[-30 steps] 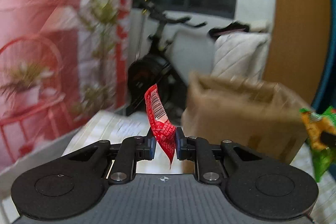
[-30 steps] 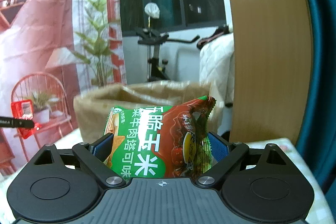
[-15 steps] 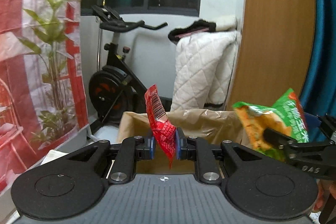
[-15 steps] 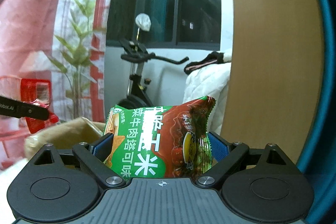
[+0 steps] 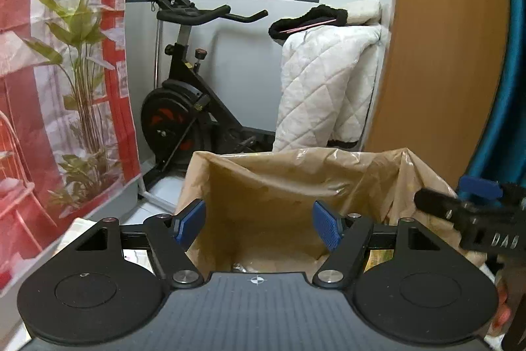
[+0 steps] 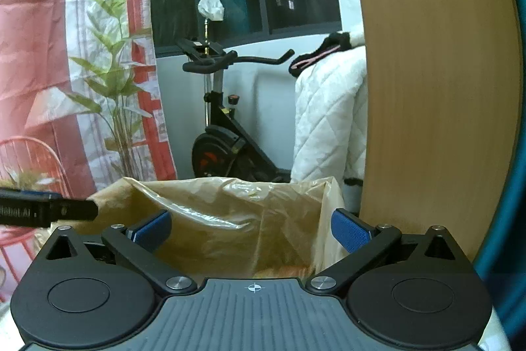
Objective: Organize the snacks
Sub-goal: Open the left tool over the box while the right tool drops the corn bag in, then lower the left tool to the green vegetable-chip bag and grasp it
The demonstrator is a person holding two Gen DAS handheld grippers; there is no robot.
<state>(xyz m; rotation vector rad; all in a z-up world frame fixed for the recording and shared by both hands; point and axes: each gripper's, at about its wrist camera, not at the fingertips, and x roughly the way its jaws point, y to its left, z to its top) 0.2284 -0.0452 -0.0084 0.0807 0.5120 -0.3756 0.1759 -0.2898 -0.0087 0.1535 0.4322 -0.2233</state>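
Left gripper point(image 5: 259, 224): jaws just opening, empty, red packet gone.
Right gripper point(image 6: 253, 227): just spreading wide, empty.
Bag point(image 5: 279, 186): gaping beyond fingertips, likely receiving both snacks.

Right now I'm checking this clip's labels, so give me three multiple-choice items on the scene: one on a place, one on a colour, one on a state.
1. What lies ahead of the left tongs?
A. brown bag
B. exercise bike seat
C. quilt

2. Colour of the pads on the right tongs?
A. red
B. blue
C. green

3. State of both tongs?
A. shut on packets
B. open, empty
C. one shut

Key: A, the brown bag gapes behind the jaws; B, blue ribbed faces show; B, jaws stand apart after just opening, nothing between them.
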